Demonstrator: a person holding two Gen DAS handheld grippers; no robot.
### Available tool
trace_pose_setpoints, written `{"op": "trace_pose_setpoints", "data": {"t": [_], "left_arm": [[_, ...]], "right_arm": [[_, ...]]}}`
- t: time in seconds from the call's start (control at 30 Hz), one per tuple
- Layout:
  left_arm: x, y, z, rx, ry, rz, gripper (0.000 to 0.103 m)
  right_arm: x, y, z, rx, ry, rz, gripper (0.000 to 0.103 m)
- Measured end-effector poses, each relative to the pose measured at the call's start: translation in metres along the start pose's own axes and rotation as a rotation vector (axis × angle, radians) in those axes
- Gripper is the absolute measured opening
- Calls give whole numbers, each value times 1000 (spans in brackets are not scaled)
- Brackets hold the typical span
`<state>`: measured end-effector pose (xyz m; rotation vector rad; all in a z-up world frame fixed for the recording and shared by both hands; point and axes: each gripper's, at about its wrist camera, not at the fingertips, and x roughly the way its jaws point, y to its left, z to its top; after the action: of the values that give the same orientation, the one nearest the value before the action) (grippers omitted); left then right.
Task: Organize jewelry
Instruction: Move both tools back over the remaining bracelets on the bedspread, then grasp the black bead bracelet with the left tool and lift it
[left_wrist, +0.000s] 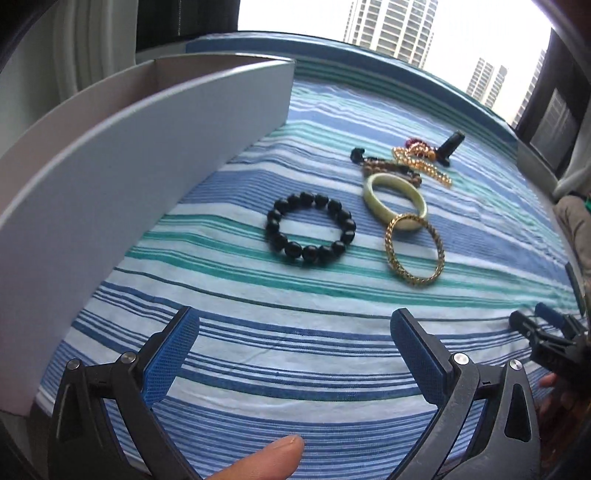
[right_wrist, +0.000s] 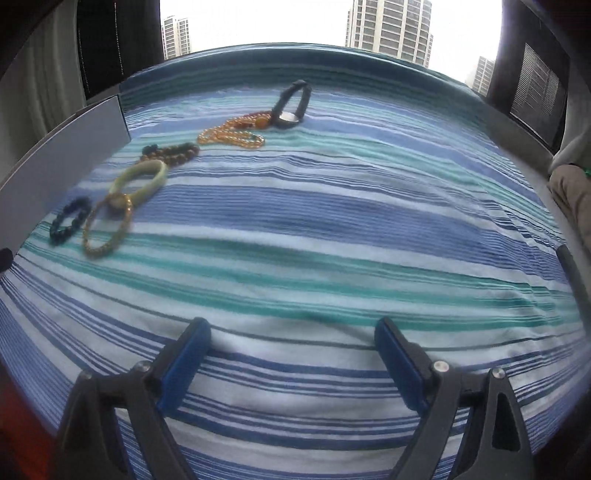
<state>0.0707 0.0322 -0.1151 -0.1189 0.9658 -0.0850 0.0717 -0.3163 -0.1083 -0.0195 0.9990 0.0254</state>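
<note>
We see a striped blue, teal and white cloth (left_wrist: 295, 354) covering the work surface, with high-rise towers (left_wrist: 391, 26) beyond the window behind it. The left gripper (left_wrist: 295, 343) has its jaws spread wide, nothing between its blue pads (left_wrist: 173, 354). Ahead of it lie a black bead bracelet (left_wrist: 310, 227), then, to the right, a pale green bangle (left_wrist: 395, 199) overlapped by a gold chain bangle (left_wrist: 413, 249). Farther ahead sit a brown bead bracelet (left_wrist: 391, 170), a gold bead strand (left_wrist: 421, 166) and what may be a dark watch (left_wrist: 450, 147), partly hidden. An open grey box (left_wrist: 147, 122) stands ahead-left. The right gripper (right_wrist: 291, 350) is likewise spread and empty; the jewelry sits ahead-left of it, well apart, the watch (right_wrist: 291, 105) farthest. A fingertip (left_wrist: 266, 458) shows below the left gripper.
</note>
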Motion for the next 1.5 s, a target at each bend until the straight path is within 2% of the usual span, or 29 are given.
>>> {"op": "trace_pose_setpoints", "data": {"t": [0.17, 0.27, 0.33, 0.43, 1.07, 1.17, 1.3, 1.5], "left_arm": [[12, 7, -13, -30, 28, 17, 103], [10, 9, -15, -11, 11, 46, 103], [9, 10, -16, -6, 3, 61, 103], [14, 2, -19, 61, 12, 117, 103], [11, 2, -25, 67, 5, 119, 103], [12, 3, -23, 82, 18, 102, 103], [8, 9, -24, 115, 27, 39, 103], [-7, 36, -12, -43, -12, -104, 103]], "right_arm": [[7, -1, 3, 16, 34, -9, 92], [8, 1, 3, 31, 19, 1, 94], [10, 3, 1, 41, 10, 13, 103], [9, 7, -2, 40, -13, -13, 103], [7, 7, -5, 37, -26, -14, 103], [7, 6, -4, 35, -24, -13, 103], [7, 7, -4, 33, -25, -13, 103], [7, 7, -4, 30, -29, -9, 103]]}}
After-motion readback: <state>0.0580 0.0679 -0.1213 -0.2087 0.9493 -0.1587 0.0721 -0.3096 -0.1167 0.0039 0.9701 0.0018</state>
